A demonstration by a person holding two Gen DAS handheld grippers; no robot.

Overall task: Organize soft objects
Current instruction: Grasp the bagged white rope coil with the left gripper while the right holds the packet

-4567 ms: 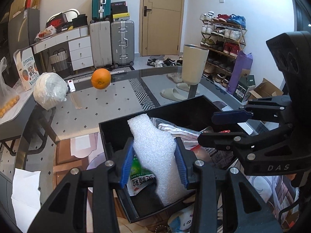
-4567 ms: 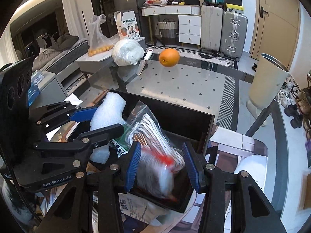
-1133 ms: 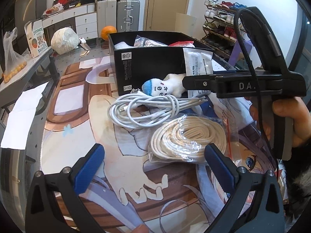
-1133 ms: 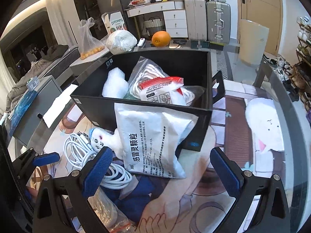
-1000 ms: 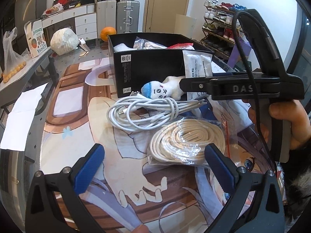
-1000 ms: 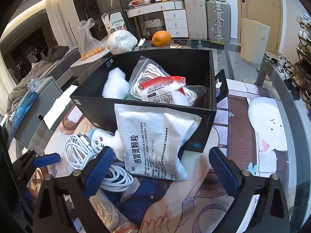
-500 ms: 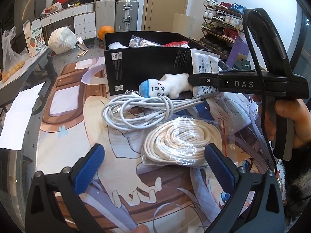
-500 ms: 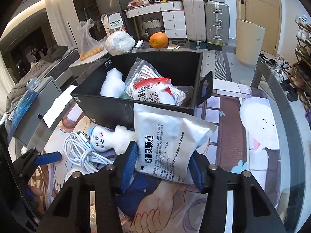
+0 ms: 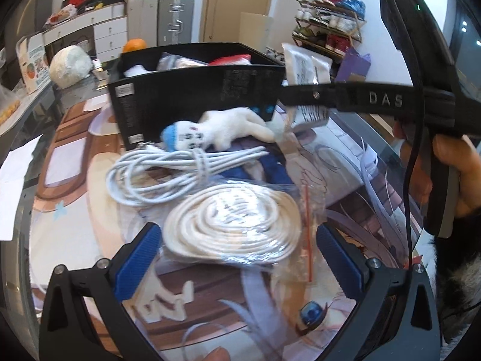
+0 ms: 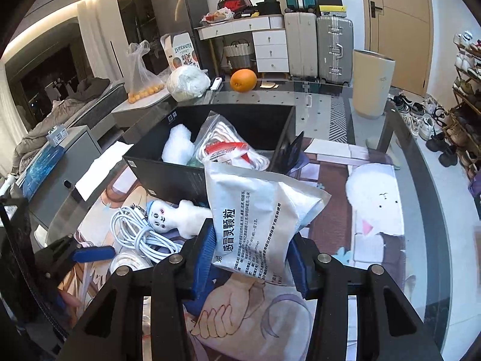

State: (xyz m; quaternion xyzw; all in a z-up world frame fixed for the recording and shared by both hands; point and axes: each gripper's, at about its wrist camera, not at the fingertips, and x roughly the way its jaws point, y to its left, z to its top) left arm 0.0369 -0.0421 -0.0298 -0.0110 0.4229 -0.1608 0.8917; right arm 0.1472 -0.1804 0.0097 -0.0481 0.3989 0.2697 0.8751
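Above the counter, the right claw grips a silver pouch — the left claw, jaws wide, straddles the bagged rope coil.

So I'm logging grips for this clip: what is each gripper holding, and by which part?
The right gripper pinches the silver pouch by its lower end. The left gripper holds nothing; its open jaws straddle the bagged rope coil.
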